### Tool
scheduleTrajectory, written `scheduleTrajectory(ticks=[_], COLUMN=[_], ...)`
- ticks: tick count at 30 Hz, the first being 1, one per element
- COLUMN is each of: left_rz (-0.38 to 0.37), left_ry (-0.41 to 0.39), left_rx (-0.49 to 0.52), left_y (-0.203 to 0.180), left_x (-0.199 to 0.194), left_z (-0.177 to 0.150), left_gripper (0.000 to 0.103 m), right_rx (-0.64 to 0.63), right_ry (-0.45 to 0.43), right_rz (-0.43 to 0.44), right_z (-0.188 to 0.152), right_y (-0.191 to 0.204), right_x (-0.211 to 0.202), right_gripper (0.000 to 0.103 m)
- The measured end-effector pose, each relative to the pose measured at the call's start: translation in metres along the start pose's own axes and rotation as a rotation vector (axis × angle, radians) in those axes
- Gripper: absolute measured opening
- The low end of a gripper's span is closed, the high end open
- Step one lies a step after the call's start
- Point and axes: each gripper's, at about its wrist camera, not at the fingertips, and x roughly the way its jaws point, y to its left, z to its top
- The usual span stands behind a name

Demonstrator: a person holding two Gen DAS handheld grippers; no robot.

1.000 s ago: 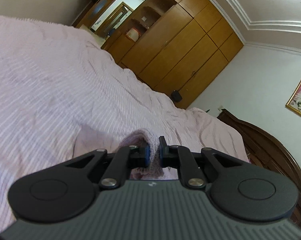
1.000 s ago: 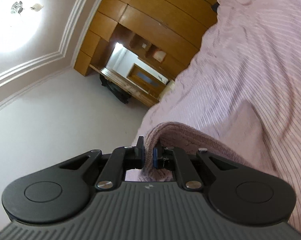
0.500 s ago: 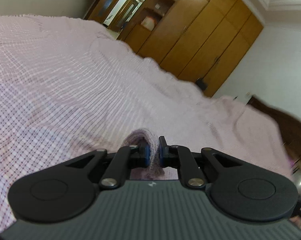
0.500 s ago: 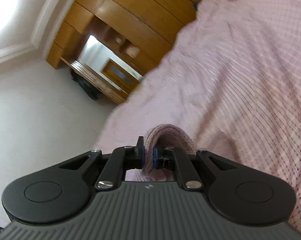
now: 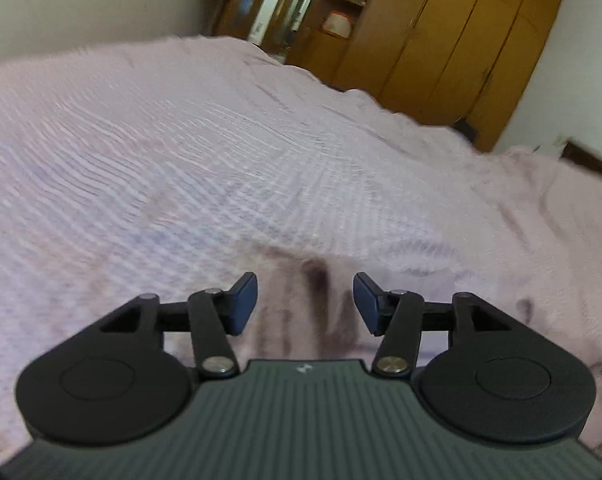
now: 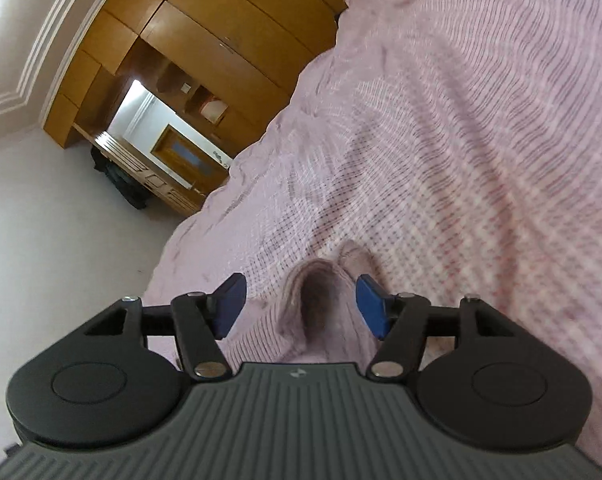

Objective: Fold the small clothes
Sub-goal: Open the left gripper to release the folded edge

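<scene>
Left wrist view: I am letting go of the pink knit garment (image 5: pixel 301 304), my left tool (image 5: pixel 305 300) just opening around it so it settles on the bed (image 5: pixel 181 160). My right tool (image 6: pixel 301 304) is likewise releasing the garment's bunched edge, pads clear.

Two black two-finger grippers with blue pads, the left gripper (image 5: pixel 305 304) and the right gripper (image 6: pixel 301 306). One small pink knitted garment (image 6: pixel 321 312). One pink striped bedspread (image 5: pixel 181 152). One tall brown wooden wardrobe (image 5: pixel 453 28). One framed wooden door (image 6: pixel 181 154).
</scene>
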Motion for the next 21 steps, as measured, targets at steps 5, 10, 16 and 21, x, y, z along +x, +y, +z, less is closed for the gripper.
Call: scheduleTrajectory(ticks=[5, 10, 16, 21], left_rz=[0.071, 0.034, -0.01, -0.029], left_ry=[-0.019, 0.016, 0.16, 0.145], left_rx=[0.248, 0.348, 0.377, 0.386], left_y=[-0.046, -0.088, -0.103, -0.097], left_x=[-0.037, -0.041, -0.003, 0.028], left_z=[-0.018, -0.039, -0.054, -0.036], left_gripper=[0.055, 0.042, 0.019, 0.019], right_rx=[-0.281, -0.531, -0.71, -0.715], right_ry=[0.036, 0.089, 0.234, 0.275], right_rz=[-0.128, -0.162, -0.145, -0.162], right_z=[-0.023, -0.055, -0.09, -0.081], right_y=[0.041, 0.088, 0.112, 0.11], right_x=[-0.016, -0.018, 0.023, 0.07], right_gripper=[0.066, 0.023, 0.013, 0.013])
